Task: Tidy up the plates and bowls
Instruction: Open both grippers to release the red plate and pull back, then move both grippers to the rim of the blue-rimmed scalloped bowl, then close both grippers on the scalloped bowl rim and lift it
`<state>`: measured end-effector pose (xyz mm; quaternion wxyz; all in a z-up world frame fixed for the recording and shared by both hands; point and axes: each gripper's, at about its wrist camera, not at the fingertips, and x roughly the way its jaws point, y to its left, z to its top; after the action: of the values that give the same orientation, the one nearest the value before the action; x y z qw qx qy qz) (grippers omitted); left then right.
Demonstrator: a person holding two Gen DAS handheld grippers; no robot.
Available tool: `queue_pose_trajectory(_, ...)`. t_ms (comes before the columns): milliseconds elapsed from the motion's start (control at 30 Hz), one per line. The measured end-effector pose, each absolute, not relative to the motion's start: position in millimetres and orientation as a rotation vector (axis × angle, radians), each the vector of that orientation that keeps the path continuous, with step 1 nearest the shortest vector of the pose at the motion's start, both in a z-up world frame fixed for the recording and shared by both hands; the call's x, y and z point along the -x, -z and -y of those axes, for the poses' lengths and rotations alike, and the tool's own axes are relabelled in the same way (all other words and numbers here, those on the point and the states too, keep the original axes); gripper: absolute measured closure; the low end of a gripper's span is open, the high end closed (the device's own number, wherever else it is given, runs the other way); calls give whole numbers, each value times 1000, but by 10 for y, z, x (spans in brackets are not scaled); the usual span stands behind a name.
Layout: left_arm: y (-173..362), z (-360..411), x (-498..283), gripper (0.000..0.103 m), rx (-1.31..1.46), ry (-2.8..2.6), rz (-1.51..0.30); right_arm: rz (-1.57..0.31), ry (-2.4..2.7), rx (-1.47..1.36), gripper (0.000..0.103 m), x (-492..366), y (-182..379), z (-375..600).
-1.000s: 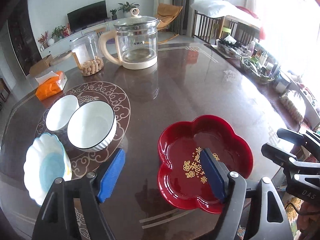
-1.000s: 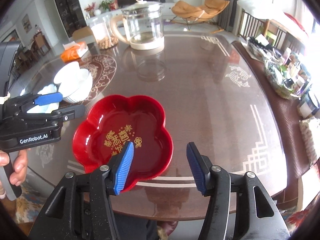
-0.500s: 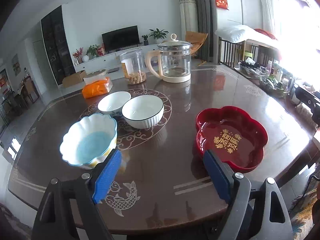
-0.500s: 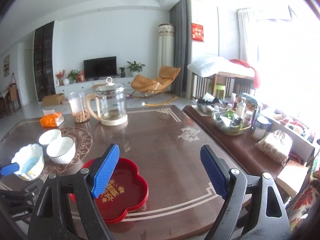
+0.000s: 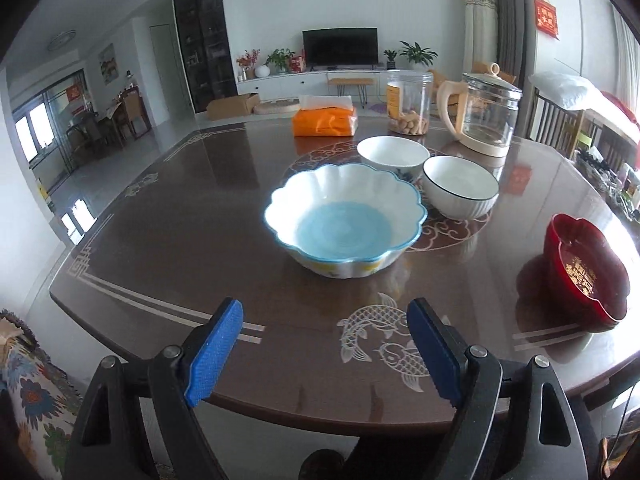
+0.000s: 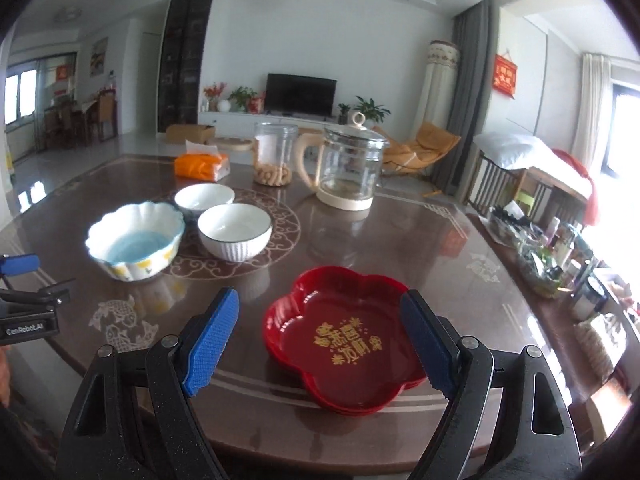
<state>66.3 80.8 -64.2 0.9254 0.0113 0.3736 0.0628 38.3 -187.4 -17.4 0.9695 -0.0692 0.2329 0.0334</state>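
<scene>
My left gripper (image 5: pixel 324 344) hangs open over the table's near edge with nothing between its pads. It faces a scalloped white bowl with a blue inside (image 5: pixel 344 220). Behind that bowl stand a ribbed white bowl with a dark rim (image 5: pixel 460 188) and a plain white bowl (image 5: pixel 392 152). A red flower-shaped plate (image 6: pixel 344 336) with gold lettering lies flat on the table. My right gripper (image 6: pixel 320 332) is open just short of it, clear of the plate. The left gripper (image 6: pixel 28 280) shows at the left edge of the right wrist view.
At the back of the brown table (image 6: pixel 420 264) stand a glass kettle (image 6: pixel 348 168), a clear jar of snacks (image 6: pixel 274 156) and an orange tissue pack (image 6: pixel 202 166). A side counter crowded with bottles (image 6: pixel 540 256) runs along the right.
Both grippers have pulled back from the red plate, which stays on the table. The left one has swung left to face the blue bowl. The right jaws have widened.
</scene>
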Motion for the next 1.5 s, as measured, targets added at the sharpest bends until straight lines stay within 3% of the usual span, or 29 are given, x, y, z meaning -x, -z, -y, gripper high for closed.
queue_pose_trajectory(133,492,-1154,-789,19,4,-175,-722,-322,-242,104,17,-513,-40,1589)
queue_pose_trajectory(200,422,-1289,-903,18,24,-173,-713,-462,-347,68,17,-828,7,1392)
queue_pose_trajectory(267,417,-1412,-1100,10,47,-122,-765,-653,-438,-29,17,-1177,159,1233)
queue_pose_trajectory(500,662,-1720,-1957,10,111,-1,-995,-1108,-484,-302,20,-2171,839,903)
queue_pose_trajectory(533,710,-1742,-2067,10,127,6,-1021,-1144,-473,-319,21,-2285,902,882)
queue_pose_trajectory(600,823,-1786,-2268,11,168,37,-1071,-1185,-444,-320,45,-2463,971,807)
queue_pose_trajectory(667,932,-1824,-2433,19,200,33,-1109,-1230,-437,-312,52,-2588,1023,727)
queue_pose_trajectory(900,1182,-1866,-2724,39,259,11,-1179,-1264,-374,-191,54,-2768,1156,496)
queue_pose_trajectory(1033,1296,-1843,-2776,61,250,14,-1218,-1284,-343,-150,58,-2862,1266,439)
queue_pose_trajectory(1067,1322,-1851,-2784,69,261,15,-1224,-1286,-334,-138,63,-2866,1285,429)
queue_pose_trajectory(1233,1405,-1857,-2781,89,290,49,-1232,-1309,-316,-138,72,-2883,1421,404)
queue_pose_trajectory(1300,1402,-1837,-2776,90,286,43,-1223,-1307,-334,-138,87,-2872,1441,390)
queue_pose_trajectory(1500,1282,-1830,-2557,91,331,45,-1189,-1263,-345,-122,87,-2770,1379,441)
